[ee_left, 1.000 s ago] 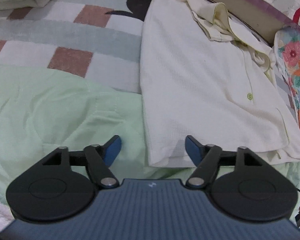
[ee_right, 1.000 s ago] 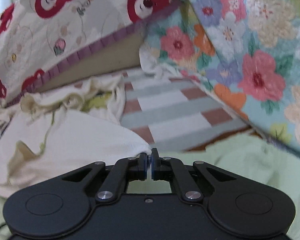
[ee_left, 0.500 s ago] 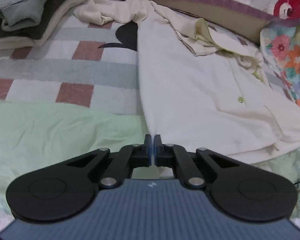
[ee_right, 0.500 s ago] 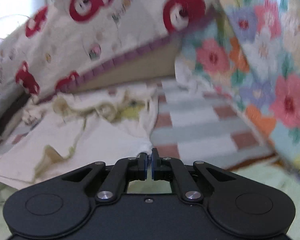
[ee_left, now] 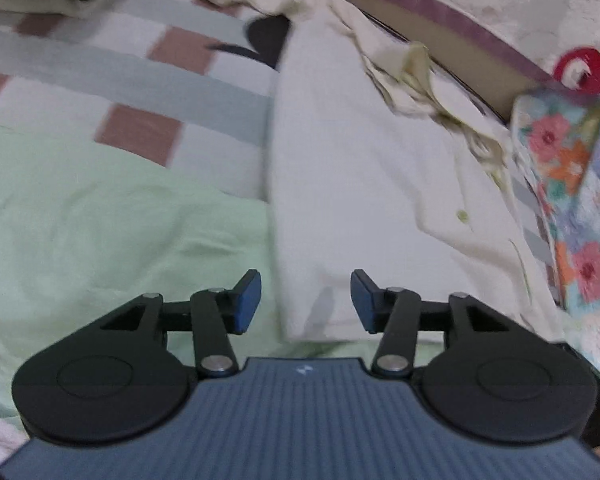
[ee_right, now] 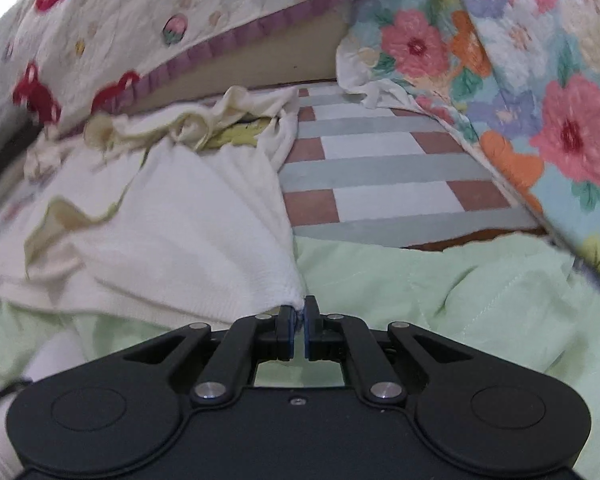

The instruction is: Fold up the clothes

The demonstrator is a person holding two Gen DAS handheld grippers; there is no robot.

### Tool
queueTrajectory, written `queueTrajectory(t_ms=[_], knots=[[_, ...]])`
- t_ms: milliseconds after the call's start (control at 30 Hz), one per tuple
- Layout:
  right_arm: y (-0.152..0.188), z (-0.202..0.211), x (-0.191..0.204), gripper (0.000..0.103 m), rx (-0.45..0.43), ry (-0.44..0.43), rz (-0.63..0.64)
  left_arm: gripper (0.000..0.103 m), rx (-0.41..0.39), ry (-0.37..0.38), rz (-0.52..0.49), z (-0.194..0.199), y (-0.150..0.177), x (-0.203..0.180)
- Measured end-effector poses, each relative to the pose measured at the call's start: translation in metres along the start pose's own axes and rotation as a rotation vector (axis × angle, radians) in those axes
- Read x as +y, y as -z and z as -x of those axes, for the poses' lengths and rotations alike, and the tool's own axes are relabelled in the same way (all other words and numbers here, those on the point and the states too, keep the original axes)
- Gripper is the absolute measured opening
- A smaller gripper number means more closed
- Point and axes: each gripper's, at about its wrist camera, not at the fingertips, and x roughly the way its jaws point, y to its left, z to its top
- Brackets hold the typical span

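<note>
A: Status on the shirt?

B: Cream shirt [ee_left: 352, 184] lies spread on the bed, bottom hem toward me and collar bunched up at 12 o'clock by the headboard. It lies half on the green quilt [ee_left: 100, 220] and half on the checked blanket [ee_left: 204, 80]. My left gripper [ee_left: 304, 300] is wide open with nothing in it, and the hem's left corner sits right between the pads. My right gripper [ee_right: 298, 322] is clamped on the other hem corner, a small pinch of fabric between the tips.

A: How will it handle?

B: My read is light, soft waffle knit with no stiffness. It'll drape and sag between the grip points and stretch if pulled hard. It isn't slippery, but a pinch this small could creep out under tension.

A: Where to grab?

B: Hem corners, through both layers and deep enough to get past the edge band. The button [ee_left: 462, 216] placket at 2 o'clock in the left view is rumpled, so I'd avoid gripping there.

A: Fold stage?

B: Can't call it. The body lies flat, and the collar and sleeve at 11 o'clock are still bunched.
</note>
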Motion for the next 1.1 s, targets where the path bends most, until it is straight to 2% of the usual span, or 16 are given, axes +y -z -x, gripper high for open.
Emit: queueTrajectory(t_ms=[67,200,267,400,500,667,700,733,767,800,833,933,967,1000,1033,1100], knots=[[-0.001,-0.001,-0.004,0.007,0.000,-0.030,-0.030,0.048,0.011,-0.008,-0.007,-0.006,0.003,-0.005],[0.001,-0.003,0.010,0.007,0.013,-0.065,0.074,0.042,0.025,-0.025,-0.030,-0.019,0.008,-0.015],[0.001,-0.003,0.012,0.008,0.011,-0.070,0.080,0.015,0.026,-0.033,-0.053,-0.024,0.009,-0.020],[0.001,-0.006,0.012,0.011,0.016,-0.039,0.104,0.016,0.021,-0.035,-0.027,-0.027,0.007,-0.016],[0.001,-0.009,0.012,0.017,0.047,-0.037,0.140,0.035,0.014,-0.020,-0.014,-0.028,0.007,-0.016],[0.000,-0.012,0.005,0.037,0.043,-0.047,0.083,0.079,0.043,0.004,-0.052,-0.044,0.009,-0.028],[-0.001,-0.012,0.005,0.038,0.034,-0.043,0.078,0.079,0.034,0.006,-0.065,-0.046,0.010,-0.031],[-0.003,-0.013,0.005,0.039,0.024,-0.040,0.073,0.075,0.026,0.006,-0.079,-0.048,0.011,-0.034],[-0.004,-0.013,0.005,0.039,0.015,-0.036,0.068,0.058,0.020,0.003,-0.093,-0.050,0.011,-0.036],[-0.005,-0.013,0.004,0.039,0.006,-0.032,0.063,0.039,0.013,-0.002,-0.109,-0.051,0.011,-0.037],[-0.006,-0.013,0.004,0.039,-0.004,-0.028,0.059,0.006,0.003,-0.013,-0.136,-0.048,0.010,-0.040],[-0.009,-0.014,0.004,0.039,-0.032,-0.017,0.044,0.006,-0.061,-0.028,-0.189,-0.030,0.012,-0.047],[-0.010,-0.014,0.004,0.035,-0.042,-0.013,0.039,0.006,-0.078,-0.024,-0.213,-0.023,0.012,-0.051],[-0.011,-0.014,0.004,0.013,-0.051,-0.009,0.034,0.006,-0.087,0.003,-0.198,-0.021,0.011,-0.050],[-0.013,-0.015,0.004,0.006,-0.061,-0.006,0.029,0.006,-0.096,0.030,-0.183,-0.019,0.010,-0.049],[-0.015,-0.015,0.003,0.007,-0.080,0.002,0.019,0.007,-0.083,0.058,-0.145,-0.023,0.007,-0.046]])
